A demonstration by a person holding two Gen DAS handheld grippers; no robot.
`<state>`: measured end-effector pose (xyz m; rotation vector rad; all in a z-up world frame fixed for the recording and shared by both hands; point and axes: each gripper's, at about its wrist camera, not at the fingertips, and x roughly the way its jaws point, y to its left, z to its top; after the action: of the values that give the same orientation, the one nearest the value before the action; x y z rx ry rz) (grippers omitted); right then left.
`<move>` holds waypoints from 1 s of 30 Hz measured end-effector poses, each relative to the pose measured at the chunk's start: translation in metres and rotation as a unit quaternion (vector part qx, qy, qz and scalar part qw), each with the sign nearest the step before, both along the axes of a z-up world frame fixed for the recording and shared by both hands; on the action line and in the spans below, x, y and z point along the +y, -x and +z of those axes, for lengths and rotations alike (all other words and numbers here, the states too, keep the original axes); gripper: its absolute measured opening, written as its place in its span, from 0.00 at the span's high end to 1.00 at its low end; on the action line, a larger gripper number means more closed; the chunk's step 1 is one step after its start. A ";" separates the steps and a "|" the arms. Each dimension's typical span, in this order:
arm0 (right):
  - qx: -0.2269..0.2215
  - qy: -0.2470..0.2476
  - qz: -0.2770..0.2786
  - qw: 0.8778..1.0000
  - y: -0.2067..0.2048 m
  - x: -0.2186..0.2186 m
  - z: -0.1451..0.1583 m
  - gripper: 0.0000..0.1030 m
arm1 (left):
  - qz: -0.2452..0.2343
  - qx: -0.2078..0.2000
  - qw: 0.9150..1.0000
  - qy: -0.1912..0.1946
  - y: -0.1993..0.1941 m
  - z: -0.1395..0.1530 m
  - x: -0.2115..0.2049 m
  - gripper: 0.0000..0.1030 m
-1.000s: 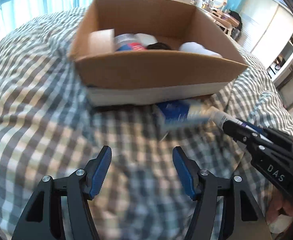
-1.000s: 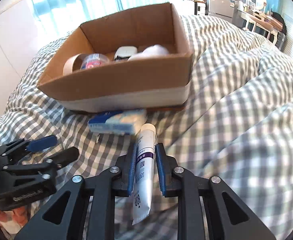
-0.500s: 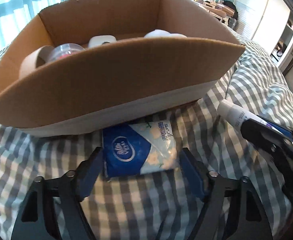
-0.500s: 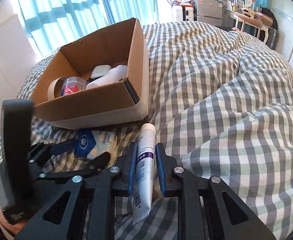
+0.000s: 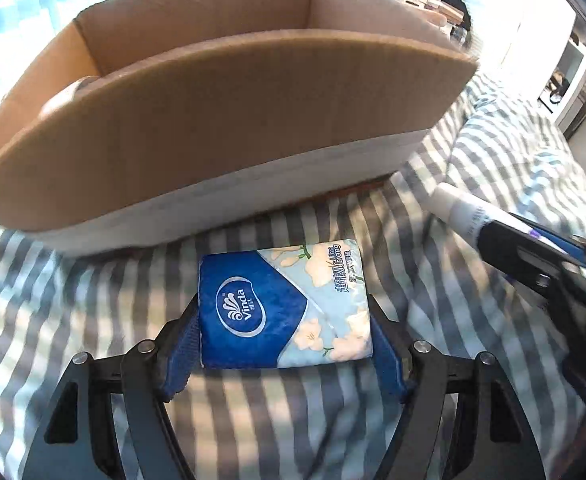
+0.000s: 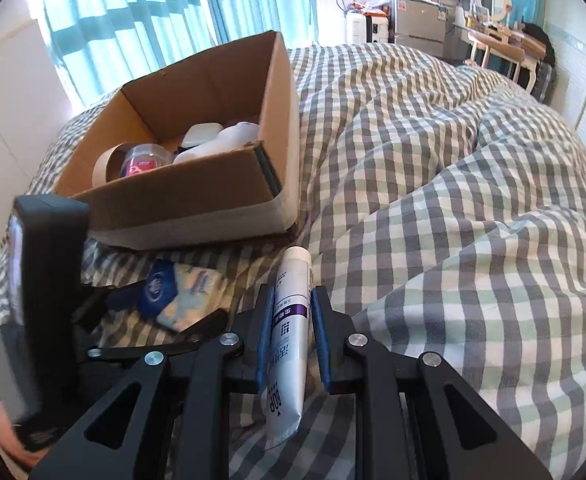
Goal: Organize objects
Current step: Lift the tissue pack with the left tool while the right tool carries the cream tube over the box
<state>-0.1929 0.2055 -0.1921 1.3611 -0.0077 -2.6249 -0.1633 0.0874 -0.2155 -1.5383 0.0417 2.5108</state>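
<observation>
checked bedspread (image 6: 473, 208) | teal curtains (image 6: 141, 20) — window side | dressing table (image 6: 505, 48) (oval mirror) — far right

A: left wrist cam sits low, looking along its fingers straight at the cardboard box (image 5: 229, 120) wall, super close.

B: right one's further back and higher, off to the right. Both share the box and tissue pack (image 5: 285, 308).

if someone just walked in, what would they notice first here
Probably the blue Vinda tissue pack lying on the checked bedspread, bracketed by the left tool just in front of the cardboard box. Next, the white tube clamped in the right tool, cap pointing toward the box, which already holds several items.
</observation>
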 end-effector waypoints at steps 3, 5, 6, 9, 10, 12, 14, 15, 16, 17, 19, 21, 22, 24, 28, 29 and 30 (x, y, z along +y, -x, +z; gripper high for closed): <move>0.012 -0.009 0.006 1.000 -0.006 -0.006 0.005 0.82 | 0.007 0.011 1.000 -0.014 -0.014 0.016 -0.011 0.27; 0.022 -0.017 0.009 1.000 -0.011 -0.010 0.011 0.82 | 0.012 0.020 1.000 -0.021 -0.024 0.027 -0.019 0.27; 0.028 -0.018 0.012 0.999 -0.014 -0.013 0.015 0.82 | 0.014 0.025 0.999 -0.023 -0.029 0.032 -0.023 0.27; 0.040 -0.020 0.018 0.999 -0.024 -0.019 0.028 0.82 | 0.028 0.040 0.998 -0.030 -0.041 0.049 -0.037 0.27; 0.043 -0.018 0.020 0.999 -0.026 -0.020 0.032 0.82 | 0.033 0.045 0.998 -0.034 -0.044 0.054 -0.040 0.27; 0.049 -0.013 0.023 0.998 -0.031 -0.023 0.041 0.82 | 0.042 0.058 0.997 -0.040 -0.051 0.066 -0.046 0.27; 0.060 -0.013 0.027 0.998 -0.034 -0.027 0.054 0.82 | 0.044 0.071 0.996 -0.042 -0.043 0.086 -0.051 0.27; 0.066 -0.014 0.029 0.997 -0.036 -0.028 0.060 0.82 | 0.045 0.079 0.995 -0.042 -0.042 0.091 -0.049 0.27; 0.074 -0.015 0.033 0.997 -0.037 -0.031 0.068 0.82 | 0.044 0.086 0.994 -0.043 -0.042 0.097 -0.048 0.27; 0.081 -0.015 0.037 0.996 -0.038 -0.033 0.074 0.82 | 0.042 0.090 0.994 -0.043 -0.040 0.102 -0.046 0.27; 0.094 -0.015 0.043 0.995 -0.037 -0.037 0.088 0.82 | 0.038 0.104 0.993 -0.038 -0.036 0.114 -0.041 0.27; 0.110 -0.016 0.049 0.993 -0.035 -0.042 0.102 0.82 | 0.036 0.117 0.992 -0.034 -0.031 0.124 -0.046 0.27; 0.120 -0.015 0.053 0.991 -0.032 -0.046 0.111 0.82 | 0.036 0.125 0.991 -0.033 -0.031 0.131 -0.049 0.27; 0.131 -0.008 0.058 0.990 -0.025 -0.049 0.123 0.82 | 0.041 0.140 0.989 -0.032 -0.021 0.143 -0.053 0.27; 0.151 0.006 0.067 0.986 -0.002 -0.059 0.145 0.82 | 0.048 0.169 0.984 -0.015 0.000 0.166 -0.059 0.27; 0.155 0.008 0.068 0.986 0.004 -0.061 0.150 0.82 | 0.049 0.173 0.984 -0.012 0.004 0.169 -0.060 0.27; 0.160 0.012 0.068 0.985 0.012 -0.064 0.154 0.82 | 0.049 0.178 0.983 -0.011 0.012 0.172 -0.061 0.27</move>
<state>-0.2052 0.1420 -0.0384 0.8851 0.0943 -2.6819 -0.1757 0.0269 -0.0435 -1.0900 -0.0093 2.8224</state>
